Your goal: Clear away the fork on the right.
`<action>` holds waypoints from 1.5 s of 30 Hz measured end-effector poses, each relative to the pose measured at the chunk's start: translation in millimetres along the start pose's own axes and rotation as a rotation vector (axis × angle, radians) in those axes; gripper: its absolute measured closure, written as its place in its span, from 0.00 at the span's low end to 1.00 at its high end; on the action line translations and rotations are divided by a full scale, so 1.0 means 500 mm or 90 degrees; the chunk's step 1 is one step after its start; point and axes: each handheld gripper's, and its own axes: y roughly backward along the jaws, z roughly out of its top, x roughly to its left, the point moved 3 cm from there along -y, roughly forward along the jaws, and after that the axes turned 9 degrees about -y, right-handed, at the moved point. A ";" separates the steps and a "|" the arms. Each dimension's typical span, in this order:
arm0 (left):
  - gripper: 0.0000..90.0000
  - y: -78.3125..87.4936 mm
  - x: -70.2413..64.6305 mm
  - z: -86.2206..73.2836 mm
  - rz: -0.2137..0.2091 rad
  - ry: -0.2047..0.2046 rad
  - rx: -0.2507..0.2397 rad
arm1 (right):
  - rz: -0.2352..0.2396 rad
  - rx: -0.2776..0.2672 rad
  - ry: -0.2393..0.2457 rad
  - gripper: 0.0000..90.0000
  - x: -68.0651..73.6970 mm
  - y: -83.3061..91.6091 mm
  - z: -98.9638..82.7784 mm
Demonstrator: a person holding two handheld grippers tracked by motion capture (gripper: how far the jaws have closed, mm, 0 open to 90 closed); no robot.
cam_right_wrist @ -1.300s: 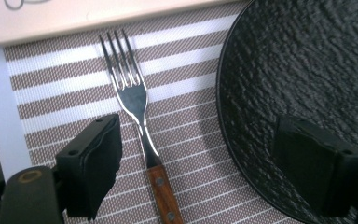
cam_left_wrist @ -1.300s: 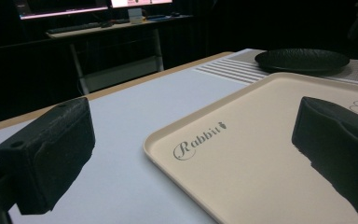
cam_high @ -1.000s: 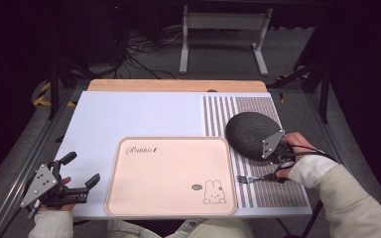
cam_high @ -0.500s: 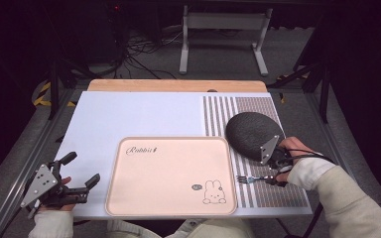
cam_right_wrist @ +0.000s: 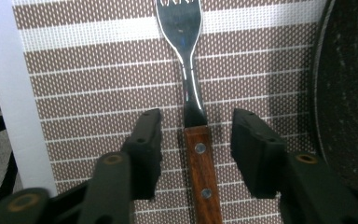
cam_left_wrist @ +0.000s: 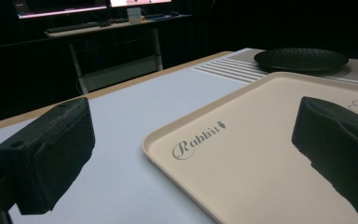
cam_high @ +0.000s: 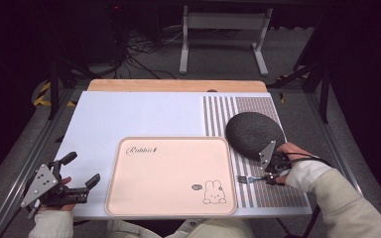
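A fork (cam_right_wrist: 193,107) with a wooden handle lies on the brown striped placemat (cam_right_wrist: 98,84), tines pointing away from my right gripper (cam_right_wrist: 196,140). Its jaws have just been closing and stand on either side of the handle, with a gap left on both sides. From the high view the fork (cam_high: 250,178) lies just right of the pink tray (cam_high: 171,176), with the right gripper (cam_high: 272,177) over its handle. My left gripper (cam_high: 82,171) hovers open at the table's near left corner, its fingers (cam_left_wrist: 51,154) straddling the tray's edge (cam_left_wrist: 168,135) with nothing between them.
A dark round plate (cam_high: 254,135) sits on the placemat (cam_high: 283,196) just beyond the right hand. The tray bears a "Rabbit" print and a bunny drawing. The white tabletop (cam_high: 139,116) stretches behind the tray. A metal stand (cam_high: 223,22) is on the floor beyond the table.
The right gripper's jaws have narrowed around the fork handle. The left gripper and the tray, plate and fork have stayed put.
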 end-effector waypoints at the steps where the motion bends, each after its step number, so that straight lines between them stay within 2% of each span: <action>1: 0.00 0.000 0.000 0.000 0.000 0.001 0.001 | -0.001 0.002 0.001 0.65 -0.001 -0.002 -0.001; 8: 0.00 0.000 0.000 0.000 -0.001 0.001 0.002 | 0.004 0.011 0.016 0.77 -0.007 -0.007 -0.006; 16: 0.00 -0.001 -0.001 0.000 -0.002 0.002 0.001 | 0.016 0.015 0.019 0.80 -0.012 -0.012 -0.009; 21: 0.00 0.000 0.000 0.000 -0.002 0.002 0.002 | 0.022 0.019 0.023 0.85 -0.011 -0.012 -0.007; 37: 0.00 -0.001 -0.001 -0.001 -0.001 0.003 0.002 | 0.026 0.017 0.032 0.87 -0.010 -0.010 -0.007; 40: 0.00 -0.001 -0.001 -0.001 -0.002 0.003 0.002 | 0.027 0.007 0.017 0.87 -0.007 0.000 -0.008; 45: 0.00 -0.001 -0.001 -0.001 -0.002 0.003 0.002 | 0.017 -0.017 0.016 0.87 -0.006 0.024 -0.005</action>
